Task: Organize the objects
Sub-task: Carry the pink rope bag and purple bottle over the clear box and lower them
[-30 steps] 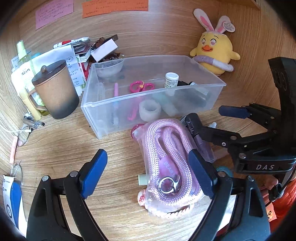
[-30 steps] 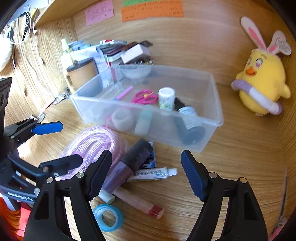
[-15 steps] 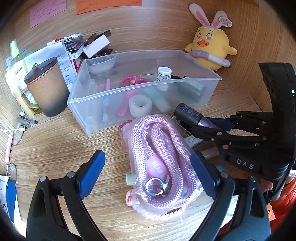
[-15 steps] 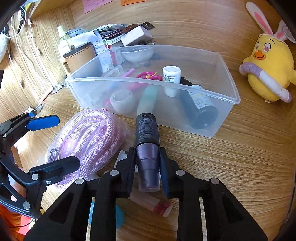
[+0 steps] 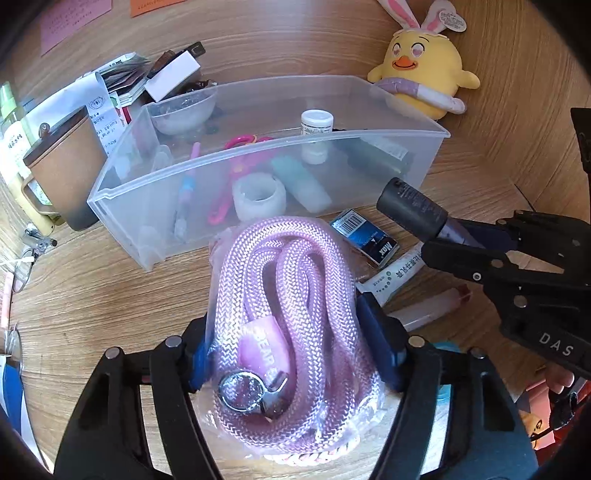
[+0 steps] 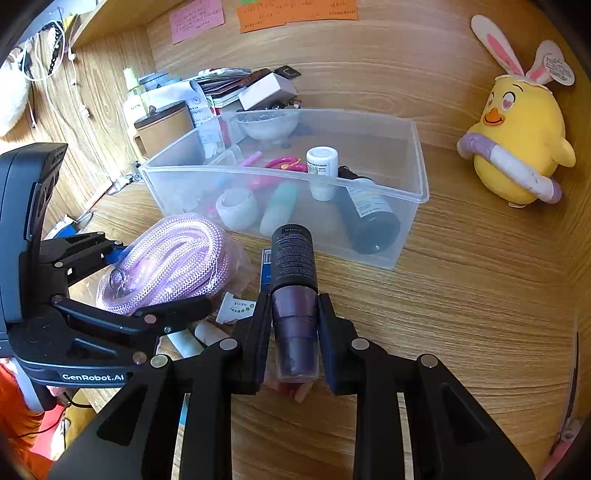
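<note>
Since a second ago, left gripper (image 5: 291,354) has clamped the bagged pink rope (image 5: 284,295), tag reading "BEAR", before the clear bin (image 5: 258,147); a "Max" box (image 5: 364,242) lies beside it. Right gripper (image 6: 293,332), opposite a "GenRobot.AI" marking, grips the purple bottle (image 6: 293,277) near the bin's (image 6: 417,166) front wall.

A home desk nook is suggested: a wood-grain desk (image 6: 461,295) is enclosed by matching walls, coloured paper notes (image 6: 295,14) are stuck at the far side, a yellow plush chick (image 6: 517,147) is seated far right, and papers (image 5: 110,92) are piled far left
</note>
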